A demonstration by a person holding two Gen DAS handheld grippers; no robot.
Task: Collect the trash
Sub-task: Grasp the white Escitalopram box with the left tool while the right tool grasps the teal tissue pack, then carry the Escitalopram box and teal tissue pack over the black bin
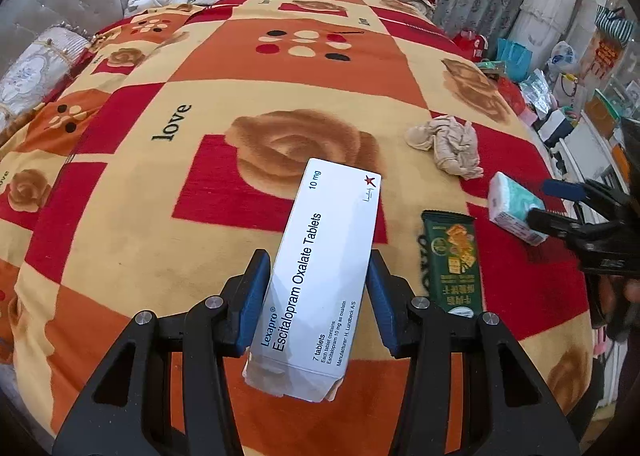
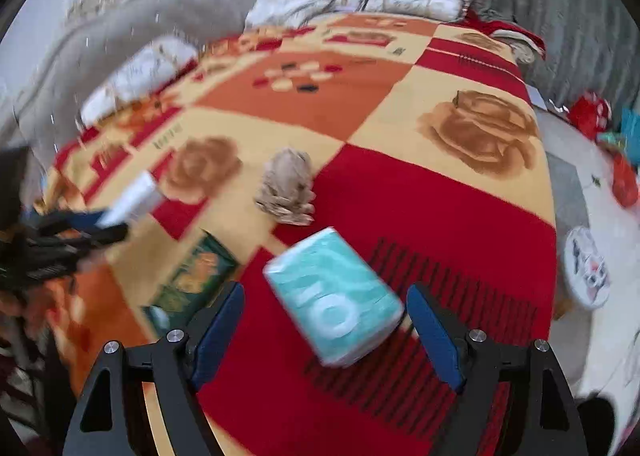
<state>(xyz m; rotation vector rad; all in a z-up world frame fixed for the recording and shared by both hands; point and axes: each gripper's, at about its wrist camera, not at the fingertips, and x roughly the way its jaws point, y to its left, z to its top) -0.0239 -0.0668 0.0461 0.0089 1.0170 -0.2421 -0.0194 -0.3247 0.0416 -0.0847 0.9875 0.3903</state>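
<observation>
Left wrist view: we find the left gripper [image 1: 318, 288] pinching the tablet box [image 1: 320, 276], lifted above the blanket [image 1: 200, 104]; right gripper [image 2: 328, 336] fingers spread around the tissue pack [image 2: 334, 296], untouched; in our judgement a skewed closure would push the pack aside.

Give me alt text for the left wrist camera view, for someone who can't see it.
The left gripper grips a white tablet box between its blue fingers, above a red, orange and cream patterned blanket. To the right lie a green snack packet, a crumpled beige tissue and a tissue pack, with the right gripper at it.
</observation>
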